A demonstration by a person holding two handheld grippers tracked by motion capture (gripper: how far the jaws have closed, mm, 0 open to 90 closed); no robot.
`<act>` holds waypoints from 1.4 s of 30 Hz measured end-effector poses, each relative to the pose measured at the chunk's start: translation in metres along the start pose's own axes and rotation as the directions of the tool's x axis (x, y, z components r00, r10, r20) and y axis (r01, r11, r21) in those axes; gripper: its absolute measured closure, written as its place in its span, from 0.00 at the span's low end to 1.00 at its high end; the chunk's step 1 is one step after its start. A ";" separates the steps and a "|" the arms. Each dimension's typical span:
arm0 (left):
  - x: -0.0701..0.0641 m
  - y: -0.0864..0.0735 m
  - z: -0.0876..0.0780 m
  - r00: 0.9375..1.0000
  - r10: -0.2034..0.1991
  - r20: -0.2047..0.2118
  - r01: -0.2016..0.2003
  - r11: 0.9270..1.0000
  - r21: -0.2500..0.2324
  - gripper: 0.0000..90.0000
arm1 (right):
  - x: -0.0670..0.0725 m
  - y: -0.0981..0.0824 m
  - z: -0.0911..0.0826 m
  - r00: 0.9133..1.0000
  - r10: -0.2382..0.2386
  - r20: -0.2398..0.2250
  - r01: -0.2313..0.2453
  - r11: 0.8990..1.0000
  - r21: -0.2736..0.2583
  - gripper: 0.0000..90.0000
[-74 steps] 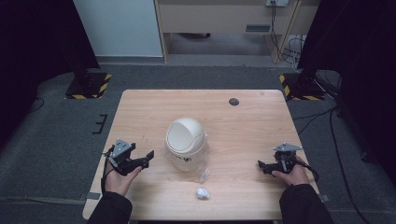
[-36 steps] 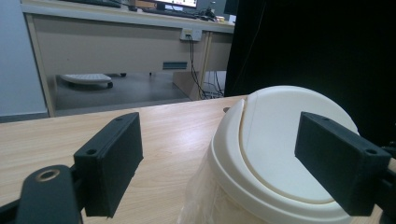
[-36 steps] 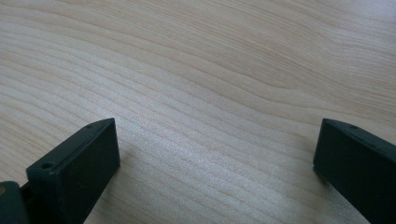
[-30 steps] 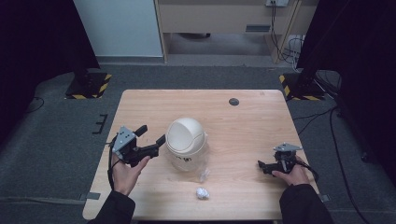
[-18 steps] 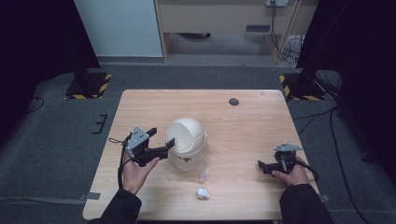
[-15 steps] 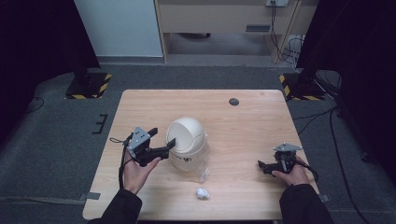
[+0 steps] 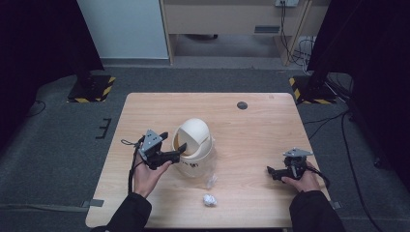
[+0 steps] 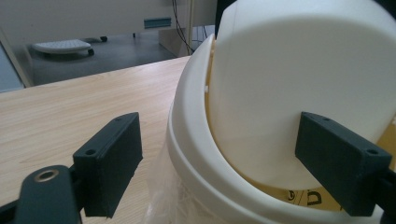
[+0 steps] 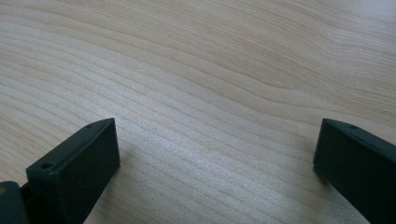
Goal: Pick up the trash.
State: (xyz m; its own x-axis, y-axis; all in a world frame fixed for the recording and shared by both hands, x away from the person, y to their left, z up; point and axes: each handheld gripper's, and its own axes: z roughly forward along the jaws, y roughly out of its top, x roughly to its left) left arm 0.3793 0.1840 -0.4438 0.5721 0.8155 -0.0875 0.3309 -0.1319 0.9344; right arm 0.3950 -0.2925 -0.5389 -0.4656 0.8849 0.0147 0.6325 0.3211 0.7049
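The cream swing-lid bin [image 7: 194, 147] has its flap tilted inward, the wide-open left gripper [image 7: 175, 152] pressing it, while the right gripper [image 7: 271, 171] rests spread, empty.

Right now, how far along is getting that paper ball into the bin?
Done: the bin's swing lid is tipped open, the left gripper pushing at it with open jaws. In hand: holding that flap. Left: the paper ball lies on the table; the right gripper rests open, apart from it.
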 end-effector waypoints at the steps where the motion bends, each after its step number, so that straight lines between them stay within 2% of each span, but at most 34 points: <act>1: 0.000 0.000 0.002 1.000 -0.005 0.000 0.005 1.000 0.001 0.15 | 0.000 0.000 0.000 1.000 -0.002 0.001 0.002 1.000 -0.001 0.01; 10: 0.000 0.001 0.009 1.000 0.005 0.010 -0.006 0.999 0.032 0.15 | 0.000 0.000 0.000 1.000 0.000 0.000 0.000 1.000 0.000 0.01; 15: -0.002 0.001 0.009 1.000 0.014 0.015 -0.014 0.999 0.033 0.16 | 0.000 0.000 0.000 1.000 0.000 0.000 0.000 1.000 0.000 0.01; 19: 0.000 0.003 0.002 1.000 0.016 0.013 -0.016 1.000 0.018 0.16 | 0.000 0.000 0.000 1.000 0.001 -0.001 -0.001 1.000 0.000 0.01; 28: 0.004 0.004 -0.026 1.000 0.014 0.009 -0.014 1.000 -0.028 0.16 | 0.000 0.000 0.000 1.000 -0.002 0.000 0.002 1.000 -0.001 0.01; 35: 0.002 0.000 -0.037 0.999 0.031 0.015 -0.031 0.999 -0.029 0.16 | 0.000 0.000 0.000 1.000 0.001 -0.001 -0.001 1.000 0.000 0.01; 38: -0.001 -0.006 -0.047 0.998 0.044 0.034 -0.043 0.999 -0.026 0.16 | 0.000 0.000 0.000 1.000 0.001 -0.001 -0.001 1.000 0.000 0.01; 42: -0.006 -0.014 -0.051 0.998 0.048 0.051 -0.047 0.999 -0.012 0.17 | 0.000 0.000 0.000 1.000 0.001 -0.001 -0.001 1.000 0.000 0.01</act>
State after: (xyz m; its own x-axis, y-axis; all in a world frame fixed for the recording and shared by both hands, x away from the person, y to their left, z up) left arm 0.3329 0.2098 -0.4383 0.6250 0.7783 -0.0603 0.2948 -0.1638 0.9414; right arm 0.3950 -0.2925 -0.5389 -0.4656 0.8849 0.0158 0.6329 0.3204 0.7048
